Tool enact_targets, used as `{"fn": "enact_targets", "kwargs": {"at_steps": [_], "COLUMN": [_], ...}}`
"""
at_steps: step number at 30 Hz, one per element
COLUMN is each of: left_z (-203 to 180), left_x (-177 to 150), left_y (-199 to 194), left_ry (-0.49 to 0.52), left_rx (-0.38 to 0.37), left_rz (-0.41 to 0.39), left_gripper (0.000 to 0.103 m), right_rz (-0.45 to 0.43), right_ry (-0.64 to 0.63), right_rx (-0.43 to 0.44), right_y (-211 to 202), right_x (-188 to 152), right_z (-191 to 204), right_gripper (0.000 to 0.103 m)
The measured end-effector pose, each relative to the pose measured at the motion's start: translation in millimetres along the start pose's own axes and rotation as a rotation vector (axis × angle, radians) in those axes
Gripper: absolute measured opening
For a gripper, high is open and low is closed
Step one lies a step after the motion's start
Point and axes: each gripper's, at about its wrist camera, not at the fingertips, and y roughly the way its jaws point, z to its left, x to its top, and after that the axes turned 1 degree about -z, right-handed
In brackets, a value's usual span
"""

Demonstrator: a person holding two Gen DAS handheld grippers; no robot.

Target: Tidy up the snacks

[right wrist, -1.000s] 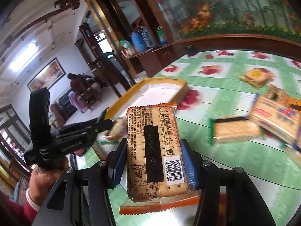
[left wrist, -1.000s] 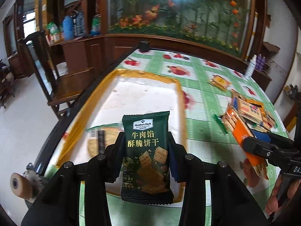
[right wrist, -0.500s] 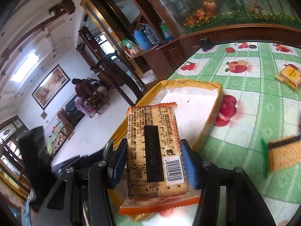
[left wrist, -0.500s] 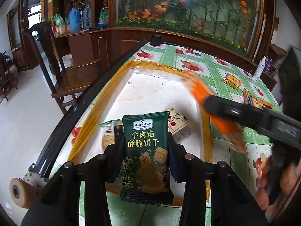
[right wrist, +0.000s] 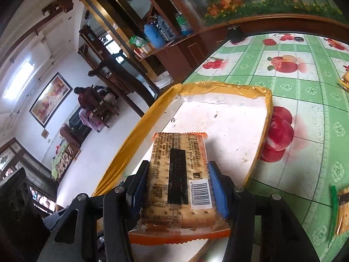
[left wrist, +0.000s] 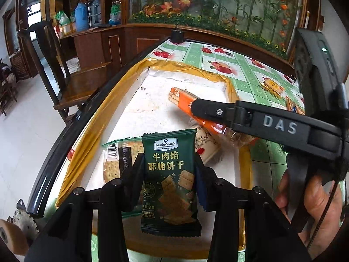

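Observation:
My left gripper has a dark green cracker packet upright between its pads; its jaws are opening, and the pads still touch the packet's sides. It hangs over the near end of a yellow-rimmed tray with a white floor. My right gripper is shut on an orange-edged packet of crackers above the same tray. In the left wrist view the right gripper reaches in from the right with the orange packet. A clear cracker packet and a white snack packet lie in the tray.
Loose snack packets lie on the green fruit-print tablecloth to the right. The table's dark edge runs along the tray's left side, with a wooden chair beyond it. A person's hand grips the right gripper's handle.
My right gripper has swept in from the right with the orange packet and now hangs over the tray. My left gripper has edged forward and lower over the tray's near end.

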Motion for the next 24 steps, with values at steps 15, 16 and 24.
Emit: {"fn": "enact_targets", "kwargs": {"at_steps": [15,16,24], "left_z": [-5.8,-11.6,-86.8], "left_x": [12.9,14.2,18.1], "left_y": [-7.6,-11.3,-21.7], "left_ry": [-0.041,-0.034,0.112], "left_rx": [0.09,0.084,-0.045], "left_rz": [-0.03,-0.038,-0.055], "left_gripper": [0.084,0.084,0.084], "right_rz": [-0.149,-0.158,-0.236], "right_ry": [0.051,0.058,0.194], "right_rx": [-0.047,-0.059,-0.184], "right_y": [-100.0,-109.4,-198.0], "right_x": [-4.2,-7.1,-49.3], "right_z": [-41.1,-47.1,-127.8], "right_gripper": [0.072,0.072,0.075]}}
